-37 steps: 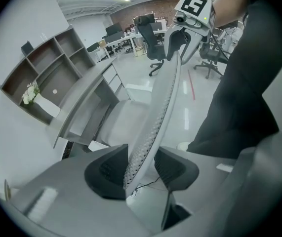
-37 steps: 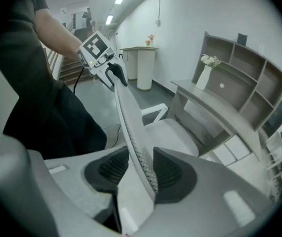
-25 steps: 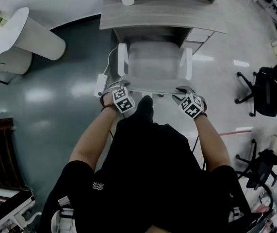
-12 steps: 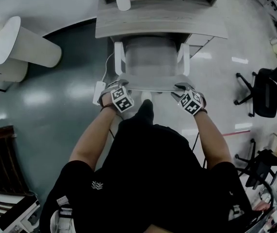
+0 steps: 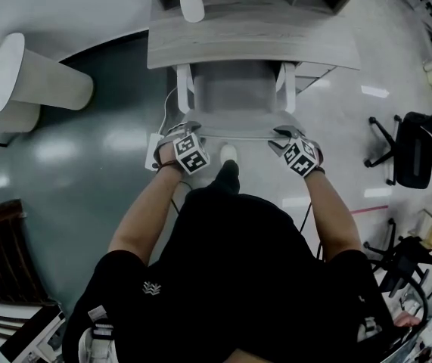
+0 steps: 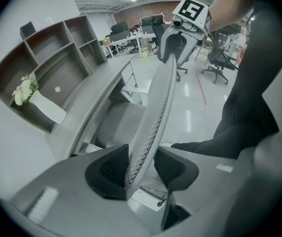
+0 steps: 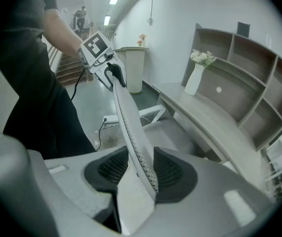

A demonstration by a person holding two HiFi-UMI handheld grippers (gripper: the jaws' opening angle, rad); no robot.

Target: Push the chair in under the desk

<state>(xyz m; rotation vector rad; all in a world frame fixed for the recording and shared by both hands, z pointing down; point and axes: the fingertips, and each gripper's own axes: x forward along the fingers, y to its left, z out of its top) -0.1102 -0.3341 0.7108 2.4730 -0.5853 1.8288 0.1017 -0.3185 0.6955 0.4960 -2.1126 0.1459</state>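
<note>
The light grey chair [image 5: 234, 89] stands with its seat partly beneath the grey wooden desk [image 5: 253, 36]. I hold the top of its mesh backrest [image 5: 234, 133] at both corners. My left gripper [image 5: 188, 132] is shut on the backrest's left end, where the mesh edge [image 6: 158, 107] runs between the dark pads [image 6: 106, 169]. Around the right end my right gripper [image 5: 285, 134] is shut, and the backrest [image 7: 128, 117] passes between its pads [image 7: 173, 171]. Each gripper view shows the other gripper at the far end of the backrest.
A white vase [image 5: 191, 4] with flowers stands on the desk, with shelves [image 6: 47, 48] behind it. A drawer unit [image 5: 310, 70] sits under the desk's right side. A power strip [image 5: 155, 146] lies on the floor at left. A white counter [image 5: 19, 74] stands left, black office chairs [image 5: 416, 146] right.
The chair has slid forward, further beneath the desk, and both grippers have moved forward with its backrest. The person has stepped closer to the desk.
</note>
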